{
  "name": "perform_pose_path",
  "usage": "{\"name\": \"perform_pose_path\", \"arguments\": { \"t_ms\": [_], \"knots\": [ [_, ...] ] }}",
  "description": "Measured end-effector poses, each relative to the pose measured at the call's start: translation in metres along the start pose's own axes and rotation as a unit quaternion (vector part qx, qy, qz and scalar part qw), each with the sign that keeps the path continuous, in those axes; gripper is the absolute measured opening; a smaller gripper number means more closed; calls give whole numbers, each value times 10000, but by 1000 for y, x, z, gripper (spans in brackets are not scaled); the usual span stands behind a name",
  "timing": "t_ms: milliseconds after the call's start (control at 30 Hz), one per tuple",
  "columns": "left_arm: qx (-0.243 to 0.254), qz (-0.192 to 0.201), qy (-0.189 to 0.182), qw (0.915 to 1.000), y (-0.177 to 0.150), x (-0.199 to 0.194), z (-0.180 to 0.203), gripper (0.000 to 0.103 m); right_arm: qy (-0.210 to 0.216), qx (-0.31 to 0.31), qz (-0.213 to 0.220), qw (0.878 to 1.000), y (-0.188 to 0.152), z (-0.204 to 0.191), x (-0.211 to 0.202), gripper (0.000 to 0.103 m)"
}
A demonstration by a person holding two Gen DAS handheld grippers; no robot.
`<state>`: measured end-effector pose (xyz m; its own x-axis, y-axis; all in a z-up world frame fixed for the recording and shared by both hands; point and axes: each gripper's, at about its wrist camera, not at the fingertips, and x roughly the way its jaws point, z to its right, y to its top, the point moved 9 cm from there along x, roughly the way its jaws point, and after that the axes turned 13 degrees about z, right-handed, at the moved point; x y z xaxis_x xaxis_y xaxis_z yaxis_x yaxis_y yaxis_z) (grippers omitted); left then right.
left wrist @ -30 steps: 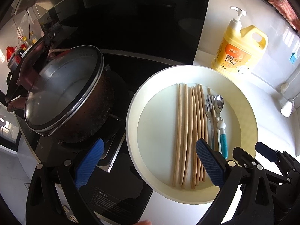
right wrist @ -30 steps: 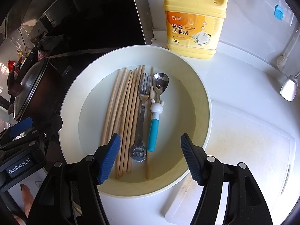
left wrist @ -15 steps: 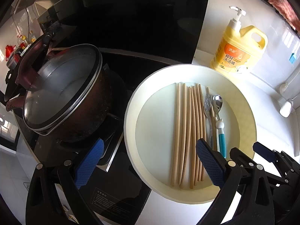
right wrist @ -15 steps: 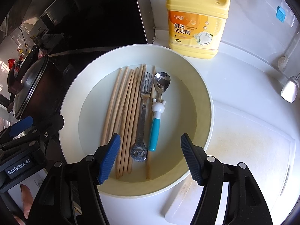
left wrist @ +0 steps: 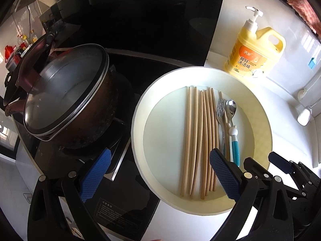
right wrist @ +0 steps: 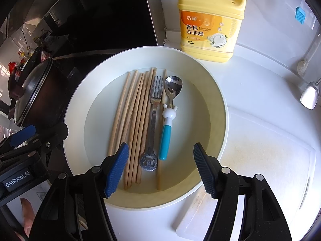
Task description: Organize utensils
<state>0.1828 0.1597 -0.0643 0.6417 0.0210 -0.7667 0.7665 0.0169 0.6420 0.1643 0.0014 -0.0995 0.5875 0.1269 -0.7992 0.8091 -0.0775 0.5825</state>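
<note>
utensils lie in a wide cream bowl on a white counter: a row of chopsticks at the bowl's 9 o'clock side, a fork just beside them, one more chopstick under it, and a spoon with a teal handle toward 3 o'clock. all lie parallel, heads toward 12 o'clock. the right hand-held gripper hovers over the bowl's 6 o'clock edge, jaws spread and pinching nothing. the left hand-held gripper hangs over the bowl's 8 o'clock rim, jaws likewise spread wide and empty. a yellow soap jug stands at 12 o'clock, just beyond the bowl. a lidded pot sits on the stove at 9 o'clock.
</note>
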Motion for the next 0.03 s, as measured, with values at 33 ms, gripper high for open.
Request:
{"name": "perform_pose_path", "arguments": {
  "t_ms": [33],
  "knots": [
    [13,-2,0,10000,0,0,0,97,0,1,2,10000,0,0,0,64]
  ]
}}
